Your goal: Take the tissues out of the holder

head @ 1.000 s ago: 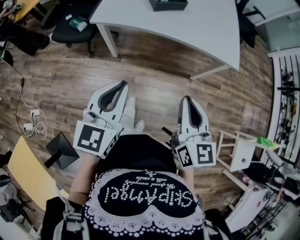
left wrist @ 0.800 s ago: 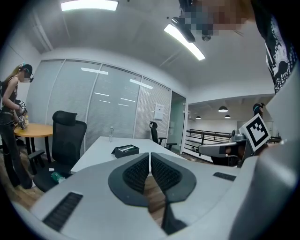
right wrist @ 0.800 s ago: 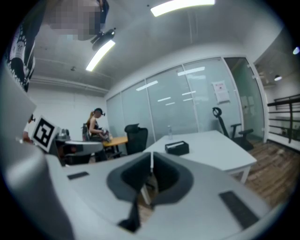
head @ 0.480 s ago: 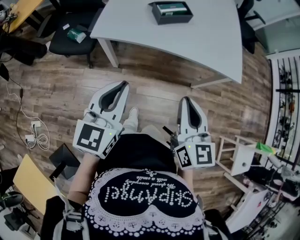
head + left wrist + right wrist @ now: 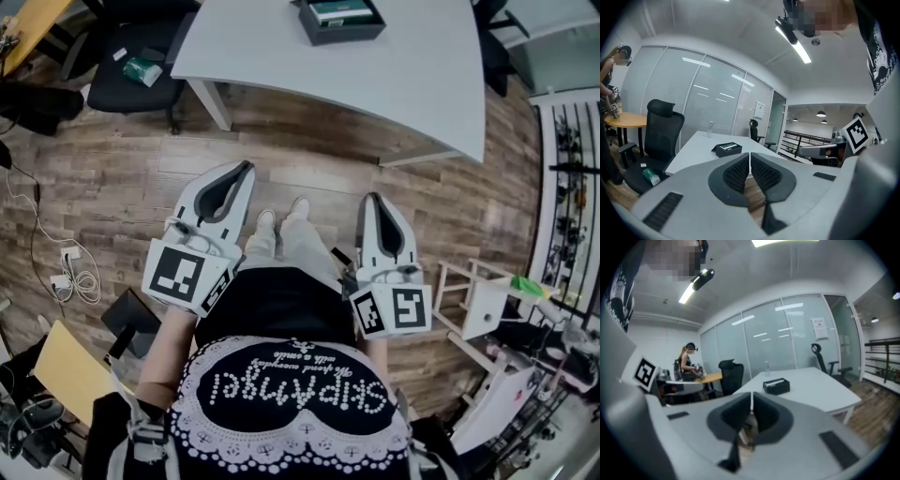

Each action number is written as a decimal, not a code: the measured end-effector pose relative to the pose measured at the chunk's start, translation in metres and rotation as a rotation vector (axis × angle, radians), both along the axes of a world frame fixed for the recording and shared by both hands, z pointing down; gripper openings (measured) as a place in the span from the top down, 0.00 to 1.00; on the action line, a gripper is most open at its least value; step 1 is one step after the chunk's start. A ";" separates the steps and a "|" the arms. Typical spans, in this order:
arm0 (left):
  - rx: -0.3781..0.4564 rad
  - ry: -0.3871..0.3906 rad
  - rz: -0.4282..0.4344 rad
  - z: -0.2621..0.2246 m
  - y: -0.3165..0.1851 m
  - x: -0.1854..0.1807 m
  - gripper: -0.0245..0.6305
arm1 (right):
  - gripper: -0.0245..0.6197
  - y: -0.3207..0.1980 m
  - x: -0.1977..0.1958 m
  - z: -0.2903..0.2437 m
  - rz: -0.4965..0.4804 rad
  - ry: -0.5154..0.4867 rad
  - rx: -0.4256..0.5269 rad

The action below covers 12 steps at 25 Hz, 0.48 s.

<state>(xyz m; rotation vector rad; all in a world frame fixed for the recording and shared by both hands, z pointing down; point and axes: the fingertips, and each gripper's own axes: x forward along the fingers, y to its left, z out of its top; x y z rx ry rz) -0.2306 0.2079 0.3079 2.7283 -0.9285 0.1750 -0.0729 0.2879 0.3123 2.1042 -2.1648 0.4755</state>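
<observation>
- The white left gripper (image 5: 246,169) and right gripper (image 5: 372,200) are held with jaws pressed together, nothing between them.
- The black rectangular tissue holder (image 5: 342,19) is set well ahead on the white table (image 5: 394,75), between both lines of aim; neither gripper is judged nearer.

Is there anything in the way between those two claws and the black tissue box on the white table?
Nothing visible. Only bare wooden floor lies between the left gripper, the right gripper and the white table. The tissue holder sits there with open tabletop on its near side. Both grippers are shut and empty.
</observation>
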 end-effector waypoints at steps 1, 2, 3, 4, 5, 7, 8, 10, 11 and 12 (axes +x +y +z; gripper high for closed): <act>-0.004 -0.001 0.000 0.001 -0.001 0.002 0.91 | 0.91 -0.001 0.001 0.001 -0.003 -0.001 -0.003; -0.008 -0.003 0.000 0.003 -0.002 0.004 0.91 | 0.91 -0.003 0.003 0.002 -0.006 -0.002 -0.007; -0.011 -0.006 0.000 0.004 -0.003 0.007 0.91 | 0.91 -0.004 0.005 0.004 -0.008 -0.004 -0.012; -0.014 -0.008 0.000 0.005 -0.005 0.011 0.91 | 0.91 -0.006 0.008 0.006 -0.011 -0.006 -0.017; -0.016 -0.010 -0.002 0.006 -0.007 0.014 0.91 | 0.91 -0.009 0.012 0.008 -0.014 -0.008 -0.023; -0.018 -0.014 -0.013 0.007 -0.013 0.022 0.91 | 0.90 -0.016 0.020 0.010 -0.024 -0.012 -0.030; -0.018 -0.015 -0.021 0.007 -0.017 0.025 0.91 | 0.90 -0.020 0.024 0.010 -0.031 -0.013 -0.032; -0.014 -0.015 -0.039 0.005 -0.026 0.031 0.91 | 0.91 -0.032 0.032 0.010 -0.045 -0.013 -0.031; -0.012 -0.016 -0.048 0.004 -0.031 0.034 0.91 | 0.90 -0.038 0.037 0.010 -0.053 -0.013 -0.030; -0.010 -0.017 -0.057 0.004 -0.035 0.038 0.91 | 0.91 -0.043 0.042 0.010 -0.060 -0.013 -0.029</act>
